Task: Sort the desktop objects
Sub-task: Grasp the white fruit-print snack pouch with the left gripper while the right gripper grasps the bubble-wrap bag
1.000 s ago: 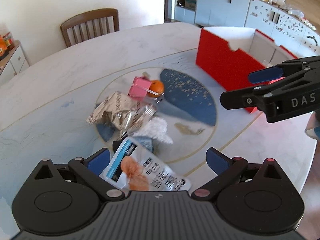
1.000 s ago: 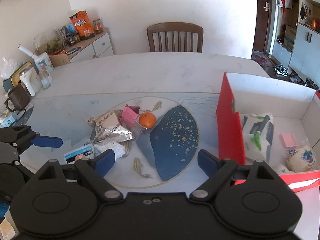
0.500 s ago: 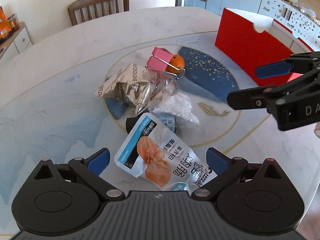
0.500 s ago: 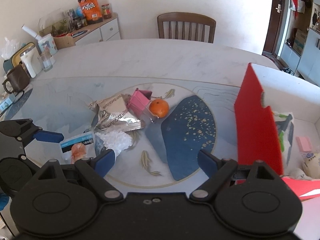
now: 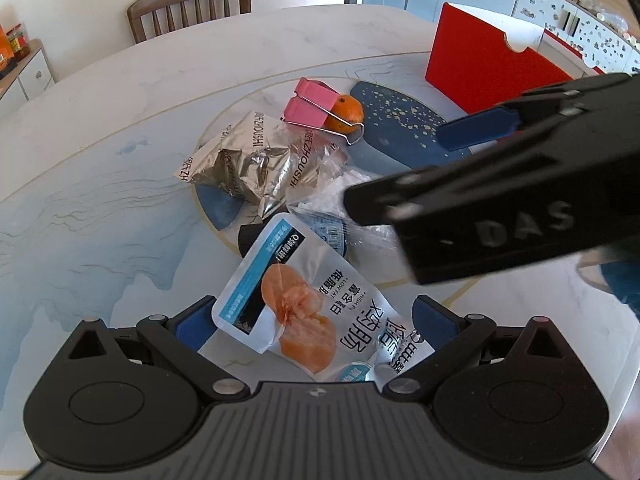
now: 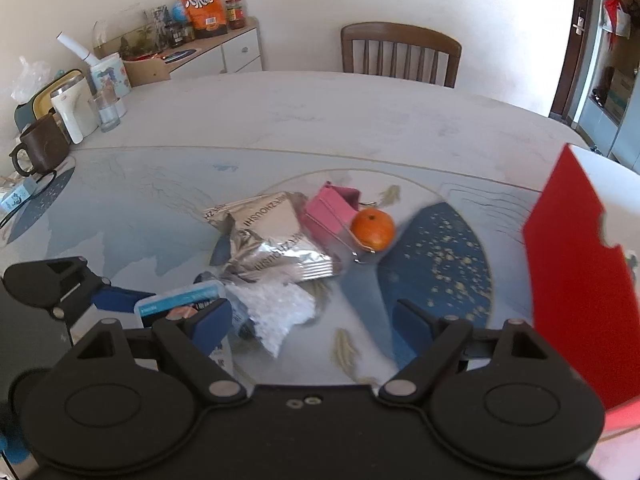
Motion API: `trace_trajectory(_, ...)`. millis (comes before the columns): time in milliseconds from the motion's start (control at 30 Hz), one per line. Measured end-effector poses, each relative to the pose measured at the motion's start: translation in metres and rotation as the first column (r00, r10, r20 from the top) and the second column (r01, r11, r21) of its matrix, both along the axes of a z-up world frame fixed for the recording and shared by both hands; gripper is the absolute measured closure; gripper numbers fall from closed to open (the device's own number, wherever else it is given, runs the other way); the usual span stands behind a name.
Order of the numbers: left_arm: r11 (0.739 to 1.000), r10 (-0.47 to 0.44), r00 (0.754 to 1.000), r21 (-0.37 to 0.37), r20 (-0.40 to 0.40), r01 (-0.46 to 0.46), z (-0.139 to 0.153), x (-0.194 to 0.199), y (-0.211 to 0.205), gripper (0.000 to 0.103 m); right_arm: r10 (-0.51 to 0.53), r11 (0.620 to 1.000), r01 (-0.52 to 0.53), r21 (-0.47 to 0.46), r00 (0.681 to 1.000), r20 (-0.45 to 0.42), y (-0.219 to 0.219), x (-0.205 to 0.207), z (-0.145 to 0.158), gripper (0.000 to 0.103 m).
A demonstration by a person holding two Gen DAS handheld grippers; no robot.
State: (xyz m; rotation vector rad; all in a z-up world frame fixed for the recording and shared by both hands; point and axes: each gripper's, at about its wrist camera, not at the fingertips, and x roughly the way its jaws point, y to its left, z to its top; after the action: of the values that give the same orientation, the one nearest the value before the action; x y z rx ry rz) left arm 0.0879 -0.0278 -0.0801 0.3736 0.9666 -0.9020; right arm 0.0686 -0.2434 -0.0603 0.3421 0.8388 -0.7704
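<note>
Your left gripper [image 5: 312, 320] is spread wide and grips nothing, with the white snack pouch [image 5: 308, 304] lying loose between its fingers at the bottom of the left wrist frame; close carelessly and the slick film may slide out or buckle. Your right gripper [image 6: 312, 320], also wide open and empty, hovers over the white plastic bag [image 6: 280, 308] mid-frame, so both tools could collide. Beyond lie the silver foil packet [image 5: 256, 156], pink binder clip [image 5: 312, 102] and orange [image 5: 348, 114], with the red box [image 5: 492, 68] at upper right.

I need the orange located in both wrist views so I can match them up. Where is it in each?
Left wrist view: the orange sits upper centre, behind the pink binder clip.
Right wrist view: the orange lies centre, right of the pink binder clip.
Shared landmark: the silver foil packet.
</note>
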Motion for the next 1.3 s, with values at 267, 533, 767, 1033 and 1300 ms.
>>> trace_trajectory(267,1.000,-0.022,1.000,0.000,-0.010,0.022,-0.005,0.000,-0.005,0.000,-0.018,0.999,0.017,0.039,1.000,0.010,-0.010,0.018,-0.010,0.019)
trace_trajectory(533,0.999,-0.039,0.999,-0.008,-0.010,0.039,-0.008,0.001,-0.006,0.001,-0.037,0.992,0.035,0.117,0.999,0.020,-0.020,0.024,-0.025,0.020)
trace_trajectory(767,0.999,-0.046,0.999,-0.021,-0.014,0.046,-0.009,0.004,-0.006,0.001,-0.060,0.981,0.045,0.191,0.995,0.076,-0.029,0.019,-0.028,0.027)
trace_trajectory(1033,0.999,-0.035,0.999,-0.029,-0.021,0.034,-0.009,0.009,-0.006,0.007,-0.060,0.975,0.036,0.221,0.993,0.103,-0.032,0.018,-0.026,0.038)
trace_trajectory(1300,0.999,-0.030,0.999,-0.039,-0.028,0.029,-0.005,0.010,-0.008,0.017,-0.058,0.980,0.041,0.194,0.995,0.083,-0.029,0.015,-0.020,0.050)
